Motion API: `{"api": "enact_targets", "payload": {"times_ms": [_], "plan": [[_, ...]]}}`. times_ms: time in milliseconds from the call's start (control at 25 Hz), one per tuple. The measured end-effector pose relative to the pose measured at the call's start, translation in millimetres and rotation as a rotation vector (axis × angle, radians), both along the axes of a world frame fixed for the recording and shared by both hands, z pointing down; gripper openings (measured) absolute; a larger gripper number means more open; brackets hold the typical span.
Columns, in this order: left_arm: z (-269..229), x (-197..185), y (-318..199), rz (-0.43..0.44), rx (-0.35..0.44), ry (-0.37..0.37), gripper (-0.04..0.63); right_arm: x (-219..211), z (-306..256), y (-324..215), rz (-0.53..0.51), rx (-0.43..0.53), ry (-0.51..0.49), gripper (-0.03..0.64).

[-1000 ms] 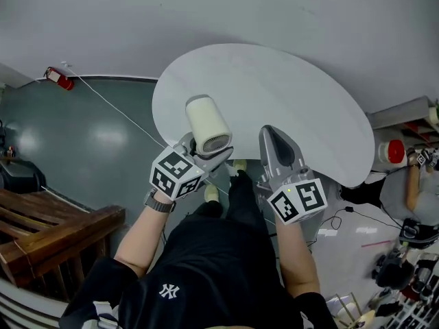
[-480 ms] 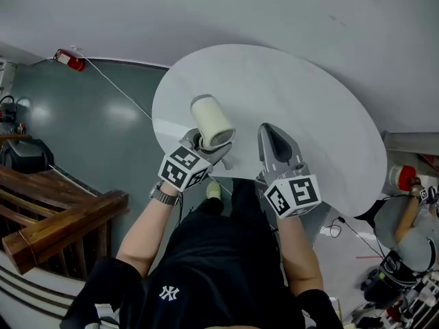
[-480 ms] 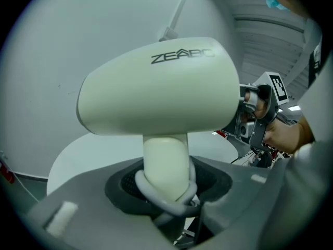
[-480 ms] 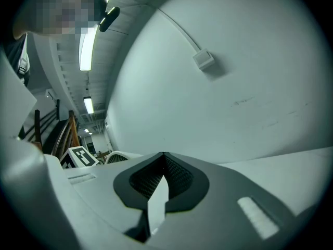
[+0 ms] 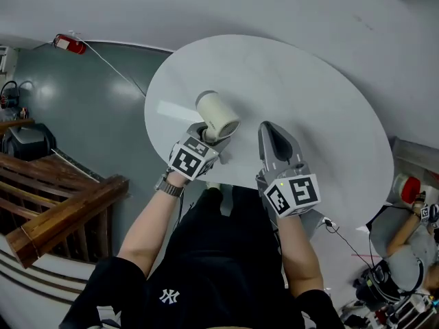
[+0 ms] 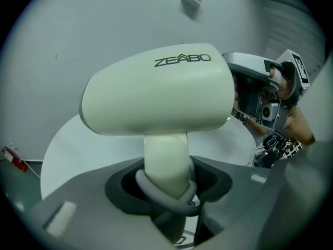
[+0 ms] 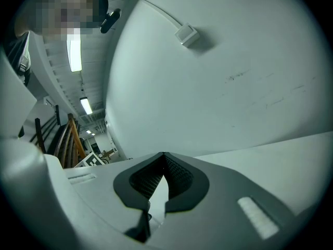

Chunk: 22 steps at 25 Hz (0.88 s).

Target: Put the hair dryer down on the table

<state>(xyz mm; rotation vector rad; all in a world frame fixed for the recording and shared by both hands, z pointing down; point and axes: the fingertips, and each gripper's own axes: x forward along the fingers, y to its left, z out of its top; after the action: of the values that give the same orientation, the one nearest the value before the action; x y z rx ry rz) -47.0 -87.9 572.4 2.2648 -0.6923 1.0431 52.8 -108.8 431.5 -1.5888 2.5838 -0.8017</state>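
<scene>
Holding the hair dryer [image 5: 218, 114] by its handle, the left gripper [image 5: 207, 134] has its jaws clamped on the lower handle, where a grey cord [image 6: 156, 196] loops round it. The left gripper view shows the cream barrel [image 6: 156, 90] lying crosswise directly above the jaws and clear of them. This grip probably keeps the heavy barrel balanced and leaves it free to be lowered onto its side. To its right, the right gripper [image 5: 273, 133] is apart from the dryer and carries nothing. Its own view shows the jaws [image 7: 162, 176] drawn nearly together, with only a thin gap between them, so it seems merely parked out of the way. Both tools hang over the near part of the round white surface [image 5: 315, 94]. The dryer is over its near-left portion; whether it touches cannot be told, so the set-down is judged not yet complete. Beyond lie a pale wall and, far left, a red fire extinguisher [image 5: 68, 44].
</scene>
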Motion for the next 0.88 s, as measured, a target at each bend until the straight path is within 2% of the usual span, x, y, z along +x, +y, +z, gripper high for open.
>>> {"api": "enact_targets", "payload": {"times_ms": [320,880], "plan": [[44,5,-20,-0.015,-0.096,-0.129,0.210,12,39,-22,-0.012,-0.074,-0.013,0.023],[81,17,-36,-0.038,-0.184,-0.218,0.227,26,65,-43,-0.027,-0.140,-0.048,0.023]]}}
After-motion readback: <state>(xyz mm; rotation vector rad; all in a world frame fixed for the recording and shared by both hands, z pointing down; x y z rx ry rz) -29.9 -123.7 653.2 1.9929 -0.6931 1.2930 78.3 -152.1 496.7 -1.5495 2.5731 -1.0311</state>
